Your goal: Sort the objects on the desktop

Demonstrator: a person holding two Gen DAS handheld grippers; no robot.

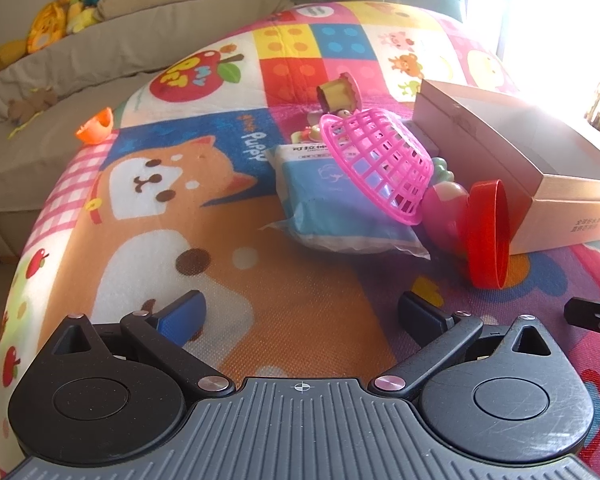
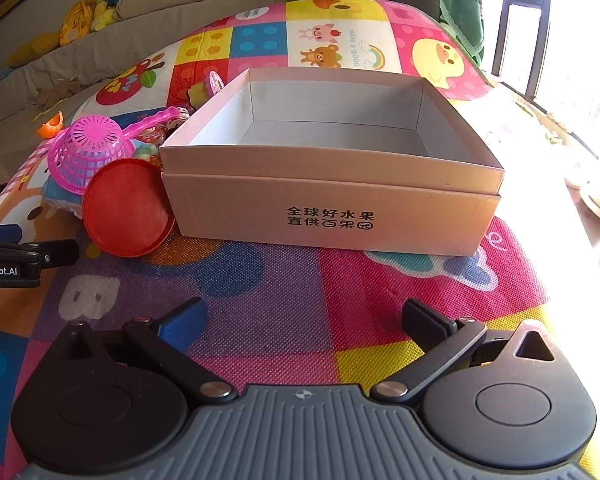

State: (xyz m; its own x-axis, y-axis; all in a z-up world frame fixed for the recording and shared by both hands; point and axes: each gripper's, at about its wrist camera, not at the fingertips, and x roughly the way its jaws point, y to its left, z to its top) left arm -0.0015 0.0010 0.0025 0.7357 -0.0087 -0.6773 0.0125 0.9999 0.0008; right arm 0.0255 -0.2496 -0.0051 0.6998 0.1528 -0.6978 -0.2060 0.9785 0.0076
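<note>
An open, empty cardboard box stands on the colourful play mat, also in the left wrist view. Left of it lies a pile: a pink plastic basket tipped on a blue tissue pack, a red round lid leaning on the box, a pink toy and a small yellow cup toy. The basket and lid also show in the right wrist view. My left gripper is open and empty, short of the pile. My right gripper is open and empty before the box.
An orange toy piece lies at the mat's left edge. A grey sofa with plush toys runs along the back. A bright window is at the right. The left gripper's side shows at left in the right wrist view.
</note>
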